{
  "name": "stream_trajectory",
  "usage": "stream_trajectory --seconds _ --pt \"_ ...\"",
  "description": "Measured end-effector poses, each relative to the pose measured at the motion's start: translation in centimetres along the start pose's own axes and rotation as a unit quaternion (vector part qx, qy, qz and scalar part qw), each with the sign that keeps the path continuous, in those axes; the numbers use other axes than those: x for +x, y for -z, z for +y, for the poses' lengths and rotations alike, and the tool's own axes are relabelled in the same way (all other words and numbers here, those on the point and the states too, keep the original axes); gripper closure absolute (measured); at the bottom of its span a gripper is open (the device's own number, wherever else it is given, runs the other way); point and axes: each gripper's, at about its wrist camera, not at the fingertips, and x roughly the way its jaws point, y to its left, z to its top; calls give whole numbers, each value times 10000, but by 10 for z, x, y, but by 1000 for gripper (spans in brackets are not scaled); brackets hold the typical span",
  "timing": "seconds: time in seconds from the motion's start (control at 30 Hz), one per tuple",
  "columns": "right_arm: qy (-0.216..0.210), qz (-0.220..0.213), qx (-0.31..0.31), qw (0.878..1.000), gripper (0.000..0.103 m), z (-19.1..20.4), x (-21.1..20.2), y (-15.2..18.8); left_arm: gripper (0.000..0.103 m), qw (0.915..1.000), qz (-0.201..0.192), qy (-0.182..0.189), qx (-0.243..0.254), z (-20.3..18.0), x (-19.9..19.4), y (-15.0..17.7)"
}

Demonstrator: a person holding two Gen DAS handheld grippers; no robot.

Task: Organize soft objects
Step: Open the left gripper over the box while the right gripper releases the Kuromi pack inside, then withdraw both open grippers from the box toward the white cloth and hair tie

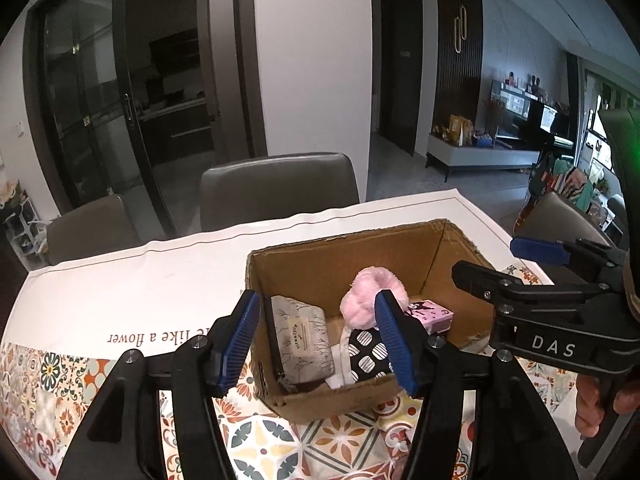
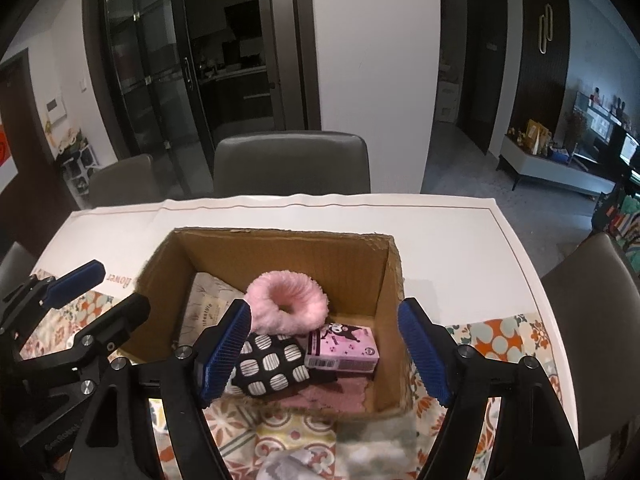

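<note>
An open cardboard box (image 2: 352, 264) stands on the table and also shows in the left wrist view (image 1: 340, 256). Inside lie a pink fluffy scrunchie (image 2: 286, 304), a black pouch with white dots (image 2: 272, 366), a pink tissue pack (image 2: 344, 348) and a grey printed pouch (image 1: 302, 344). My left gripper (image 1: 320, 344) is open and empty at the box's near left corner. My right gripper (image 2: 328, 354) is open and empty at the box's near edge; it also shows in the left wrist view (image 1: 504, 264).
A blurred grey-white soft item (image 2: 296, 464) lies on the patterned tablecloth (image 2: 280, 428) in front of the box. Grey chairs (image 2: 292, 164) stand at the table's far side and another chair (image 2: 592, 304) at the right.
</note>
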Motion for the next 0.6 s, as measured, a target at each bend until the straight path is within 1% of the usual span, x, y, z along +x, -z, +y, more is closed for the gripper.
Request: stream_trajectory --seconds 0.2,0.6 --pt "-23 -108 -1 9999 26 5 -22 11 43 9999 -80 -37 -64 1 -18 8" --pt "-130 -100 12 9999 26 14 -45 39 42 9999 -74 -72 -117 1 -46 35"
